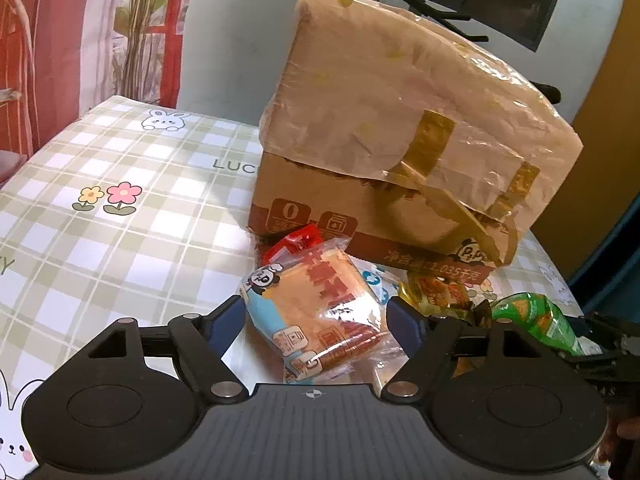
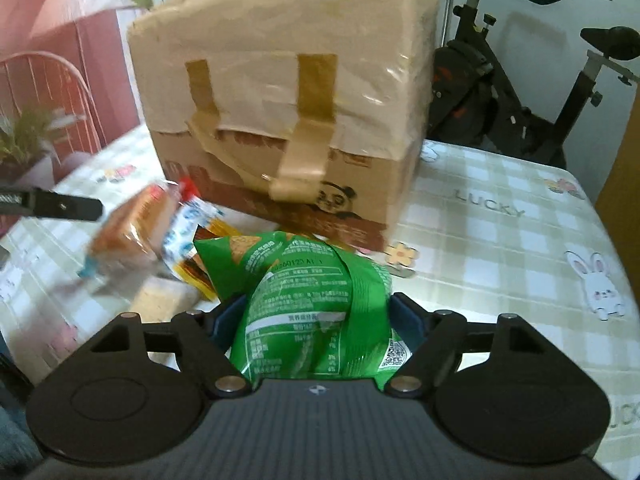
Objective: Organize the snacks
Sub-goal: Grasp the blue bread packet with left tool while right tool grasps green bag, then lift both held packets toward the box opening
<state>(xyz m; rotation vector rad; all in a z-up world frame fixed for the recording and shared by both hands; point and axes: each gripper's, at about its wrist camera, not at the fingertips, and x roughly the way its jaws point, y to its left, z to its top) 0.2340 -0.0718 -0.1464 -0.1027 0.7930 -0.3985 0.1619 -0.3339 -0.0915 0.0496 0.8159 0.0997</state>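
A clear packet of orange-brown biscuits [image 1: 320, 304] with a red top lies tilted on the table between the fingers of my left gripper [image 1: 316, 316]. Its jaws stand open around the packet with a little room on the right side. My right gripper [image 2: 316, 312] is shut on a green snack bag [image 2: 316, 304], which fills the gap and is creased by the pads. The same green bag [image 1: 536, 320] shows at the right of the left wrist view. A taped cardboard box [image 1: 360, 200] with its top wrapped in plastic stands just behind the snack pile.
A blue-white packet [image 2: 192, 228], a yellow-orange packet [image 1: 440, 292] and a beige packet [image 2: 164, 304] lie in the pile. The checked tablecloth [image 1: 120, 240] stretches to the left, and an exercise bike [image 2: 500, 80] stands beyond the table's far edge.
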